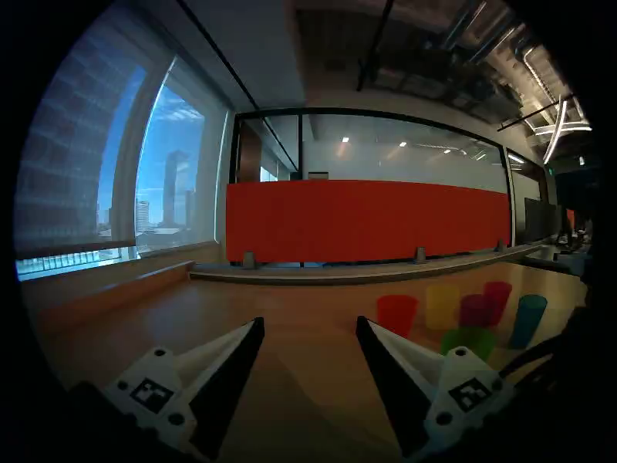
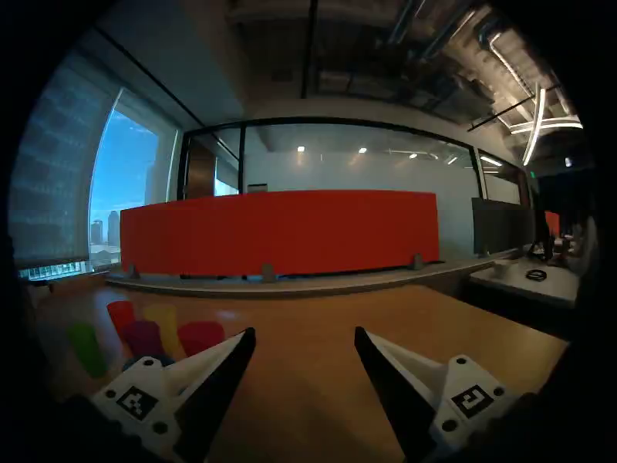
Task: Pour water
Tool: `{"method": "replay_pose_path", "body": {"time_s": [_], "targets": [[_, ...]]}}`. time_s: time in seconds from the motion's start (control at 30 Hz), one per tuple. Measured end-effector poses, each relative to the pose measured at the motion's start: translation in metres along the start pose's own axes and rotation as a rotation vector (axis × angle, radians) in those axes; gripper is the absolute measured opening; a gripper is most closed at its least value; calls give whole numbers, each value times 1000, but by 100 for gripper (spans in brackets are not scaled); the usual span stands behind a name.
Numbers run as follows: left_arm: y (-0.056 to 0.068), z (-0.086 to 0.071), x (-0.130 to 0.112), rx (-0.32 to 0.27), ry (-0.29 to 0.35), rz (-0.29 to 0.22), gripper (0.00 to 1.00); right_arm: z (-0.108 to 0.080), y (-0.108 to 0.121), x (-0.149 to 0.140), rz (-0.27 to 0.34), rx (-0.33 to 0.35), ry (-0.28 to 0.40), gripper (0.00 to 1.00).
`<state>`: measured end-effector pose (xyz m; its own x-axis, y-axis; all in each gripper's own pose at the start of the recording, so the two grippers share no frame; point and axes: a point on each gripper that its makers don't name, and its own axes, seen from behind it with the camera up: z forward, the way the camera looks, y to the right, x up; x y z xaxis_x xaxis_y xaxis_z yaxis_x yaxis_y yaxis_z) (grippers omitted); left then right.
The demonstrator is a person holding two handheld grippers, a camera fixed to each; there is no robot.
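Left gripper view: low over the wooden table (image 1: 308,363), facing the red partition (image 1: 362,220) — cups (image 1: 474,309) close, right of its middle.
Right gripper view: low, same facing — cups left of its middle.
Shared: partition, table, cups, window (image 1: 166,181) at its left end.

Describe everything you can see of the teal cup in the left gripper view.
The teal cup is a plain tumbler, plastic by its look, slightly wider at the rim. It stands upright on the wooden table, just right of the crimson cup and apart from it. Nothing grips it. Its contents cannot be told.
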<state>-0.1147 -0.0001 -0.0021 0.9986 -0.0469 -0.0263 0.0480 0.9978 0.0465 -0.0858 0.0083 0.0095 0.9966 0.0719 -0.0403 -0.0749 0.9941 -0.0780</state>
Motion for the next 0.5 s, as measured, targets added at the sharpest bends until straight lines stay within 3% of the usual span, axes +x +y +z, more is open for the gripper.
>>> {"method": "replay_pose_path", "body": {"time_s": [0.5], "targets": [[0,0,0,0,0,-1,88,-3,-12,0,-40,29,6,99]]}}
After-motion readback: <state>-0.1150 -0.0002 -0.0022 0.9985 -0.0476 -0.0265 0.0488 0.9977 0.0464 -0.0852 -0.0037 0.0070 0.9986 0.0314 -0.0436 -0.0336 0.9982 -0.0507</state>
